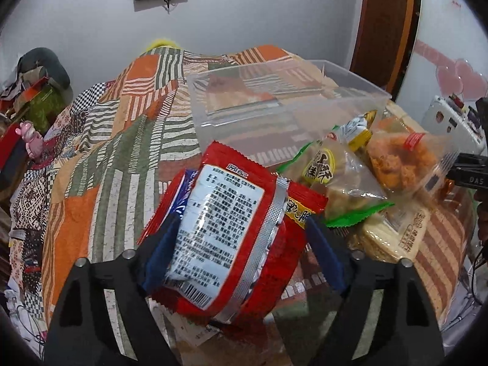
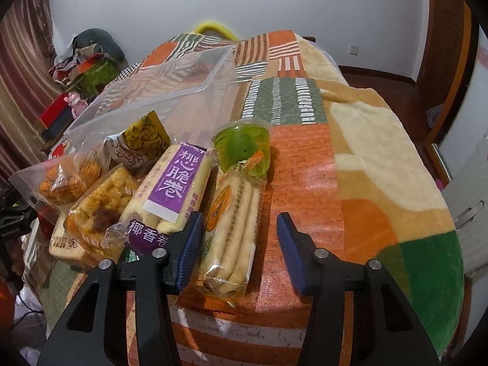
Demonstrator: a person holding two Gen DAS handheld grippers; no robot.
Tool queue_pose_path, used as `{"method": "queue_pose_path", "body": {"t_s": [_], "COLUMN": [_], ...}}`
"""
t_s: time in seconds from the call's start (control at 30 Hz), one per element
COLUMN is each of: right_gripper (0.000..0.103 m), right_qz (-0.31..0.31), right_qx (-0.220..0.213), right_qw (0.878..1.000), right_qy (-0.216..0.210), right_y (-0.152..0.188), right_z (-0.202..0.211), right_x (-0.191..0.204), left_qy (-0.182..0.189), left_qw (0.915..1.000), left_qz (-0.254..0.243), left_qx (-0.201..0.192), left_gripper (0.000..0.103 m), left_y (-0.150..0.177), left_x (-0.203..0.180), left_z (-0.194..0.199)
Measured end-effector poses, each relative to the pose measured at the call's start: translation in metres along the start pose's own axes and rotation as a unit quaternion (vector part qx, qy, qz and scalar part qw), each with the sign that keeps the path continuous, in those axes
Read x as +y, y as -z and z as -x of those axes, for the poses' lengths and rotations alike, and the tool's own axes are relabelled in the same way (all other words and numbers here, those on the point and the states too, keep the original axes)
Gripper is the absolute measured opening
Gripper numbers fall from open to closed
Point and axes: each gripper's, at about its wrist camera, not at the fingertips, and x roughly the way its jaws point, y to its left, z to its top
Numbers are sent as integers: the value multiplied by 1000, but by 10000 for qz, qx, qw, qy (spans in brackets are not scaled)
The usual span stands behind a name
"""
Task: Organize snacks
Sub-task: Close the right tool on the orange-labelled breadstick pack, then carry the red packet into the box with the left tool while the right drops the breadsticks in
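Red snack packet in the left claw; right claw open over the breadstick pack.

The red snack packet [image 1: 231, 231] — back label up, silver seam running down it — sits between the blue pads of the left gripper [image 1: 241, 244], which press on both its sides and hold it above the patterned blanket [image 1: 100, 158]. Beyond it stands the clear plastic bin [image 1: 274, 97]; a green-edged packet [image 1: 341, 183] and an orange snack bag [image 1: 399, 155] lie at its near wall. The right gripper [image 2: 239, 244] stands partly open, gripping nothing — the breadstick pack [image 2: 231, 231] lies between its jaws, near the left pad and clear of the right one. A purple-label roll pack [image 2: 170, 189] lies just beside, a green jelly cup [image 2: 241, 149] beyond.
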Motion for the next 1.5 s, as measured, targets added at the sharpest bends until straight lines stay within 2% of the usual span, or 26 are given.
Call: {"method": "queue_pose_path", "body": {"t_s": [0.1, 0.17, 0.33, 0.37, 0.4, 0.43, 0.5, 0.57, 0.83, 1.07, 1.5], "right_gripper": [43, 37, 25, 25, 23, 22, 22, 22, 22, 22, 22], "right_qz": [70, 114, 191, 195, 200, 205, 235, 279, 307, 392, 616], "right_qx": [38, 70, 114, 103, 79, 57, -3, -70, -469, -881, -1376], "right_qw": [10000, 9999, 9997, 9998, 9998, 9998, 9997, 9996, 9984, 9953, 9881], "right_qy": [32, -1, -31, -14, 8, 20, 62, 77, 9, -105, -295], "right_y": [0, 1, 2, 2, 2, 2, 1, 0, -14, -38, -79], "right_z": [-1, -2, -2, -1, 0, 1, 4, 8, 31, 44, 39], "right_x": [3, 5, 7, 8, 10, 11, 13, 15, 17, 26, 48], "left_qy": [21, -27, -189, -198, -235, -260, -208, -94, -115, -83, -96], "left_qw": [10000, 9998, 9992, 9993, 9993, 9992, 9996, 9999, 9993, 9970, 9944], "left_qz": [-52, -173, -300, -274, -258, -258, -142, -16, 190, 157, 278], "left_qx": [53, 133, 199, 177, 139, 127, 107, 78, -301, -754, -1012], "left_gripper": [92, 94, 94, 89, 80, 76, 67, 67, 67, 67, 67], "left_y": [0, 1, 6, 6, 7, 7, 7, 6, -6, -35, -92], "left_x": [-2, -6, -8, -7, -5, -4, 2, 6, 11, 5, -5], "left_z": [-6, -10, -15, -14, -13, -11, -6, 0, 36, 62, 52]}}
